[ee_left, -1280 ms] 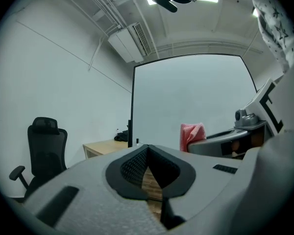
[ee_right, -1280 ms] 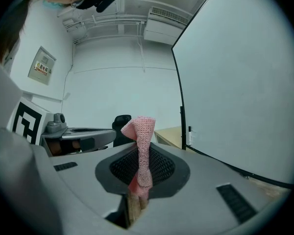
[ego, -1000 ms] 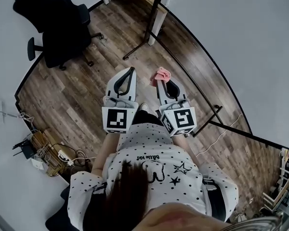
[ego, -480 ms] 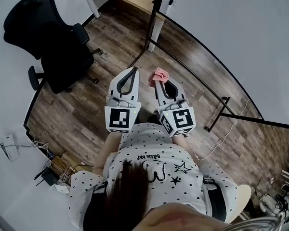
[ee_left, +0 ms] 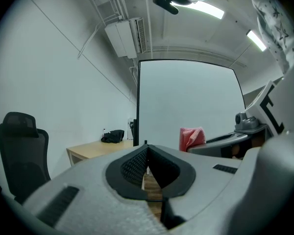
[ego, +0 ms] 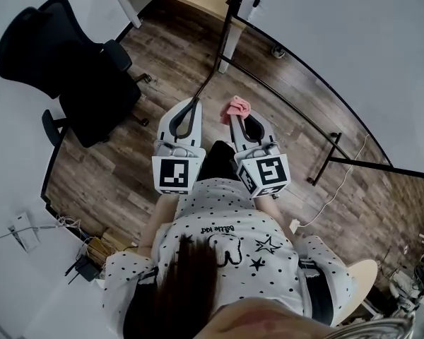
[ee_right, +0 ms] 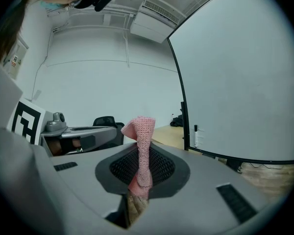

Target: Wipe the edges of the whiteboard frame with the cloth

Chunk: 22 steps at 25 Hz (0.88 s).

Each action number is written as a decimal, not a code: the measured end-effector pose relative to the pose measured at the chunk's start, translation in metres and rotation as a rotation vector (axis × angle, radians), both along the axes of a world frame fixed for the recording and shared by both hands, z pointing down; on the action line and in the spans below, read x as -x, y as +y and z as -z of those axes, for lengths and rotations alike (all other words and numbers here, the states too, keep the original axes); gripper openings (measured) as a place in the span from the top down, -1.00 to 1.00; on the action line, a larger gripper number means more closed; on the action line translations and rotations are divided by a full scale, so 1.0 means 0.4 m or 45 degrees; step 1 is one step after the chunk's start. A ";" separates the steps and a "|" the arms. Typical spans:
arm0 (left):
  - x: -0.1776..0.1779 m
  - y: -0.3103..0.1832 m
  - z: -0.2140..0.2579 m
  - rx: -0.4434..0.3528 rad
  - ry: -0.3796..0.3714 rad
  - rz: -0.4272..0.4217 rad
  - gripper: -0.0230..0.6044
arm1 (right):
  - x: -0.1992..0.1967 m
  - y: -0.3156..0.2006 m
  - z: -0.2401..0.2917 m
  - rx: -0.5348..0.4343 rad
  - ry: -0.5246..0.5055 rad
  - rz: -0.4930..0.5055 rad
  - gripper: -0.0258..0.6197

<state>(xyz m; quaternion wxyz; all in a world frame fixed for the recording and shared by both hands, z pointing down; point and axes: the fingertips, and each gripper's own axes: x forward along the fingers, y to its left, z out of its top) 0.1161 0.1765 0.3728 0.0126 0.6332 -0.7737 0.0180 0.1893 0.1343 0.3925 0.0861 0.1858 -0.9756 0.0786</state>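
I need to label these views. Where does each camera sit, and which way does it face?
Head view: on the person's head, facing steeply down at the floor; shows the dotted shirt, left gripper and right gripper.
Left gripper view: on the left gripper, facing the whiteboard along its shut jaws; right gripper at the right.
Right gripper view: on the right gripper, facing along jaws shut on the cloth; left gripper at the left.
Shared: all three show the cloth.

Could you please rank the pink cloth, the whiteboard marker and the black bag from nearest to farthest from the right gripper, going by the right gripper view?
1. The pink cloth: pinched in the right gripper itself.
2. The whiteboard marker: to the right, at the whiteboard lower edge.
3. The black bag: on the desk beyond, farthest.
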 end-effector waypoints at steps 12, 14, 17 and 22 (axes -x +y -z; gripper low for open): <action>0.160 -0.130 -0.021 0.014 0.081 0.022 0.88 | 0.168 -0.141 -0.020 0.001 0.018 0.002 0.82; 0.199 -0.177 -0.022 0.005 0.055 0.006 0.88 | 0.205 -0.186 -0.024 -0.004 0.012 -0.006 0.82; 0.253 -0.267 -0.021 -0.008 -0.001 -0.045 0.88 | 0.255 -0.273 -0.020 -0.012 0.006 -0.040 0.82; 0.347 -0.415 -0.013 0.002 0.015 -0.073 0.88 | 0.333 -0.417 -0.007 -0.021 0.002 -0.090 0.82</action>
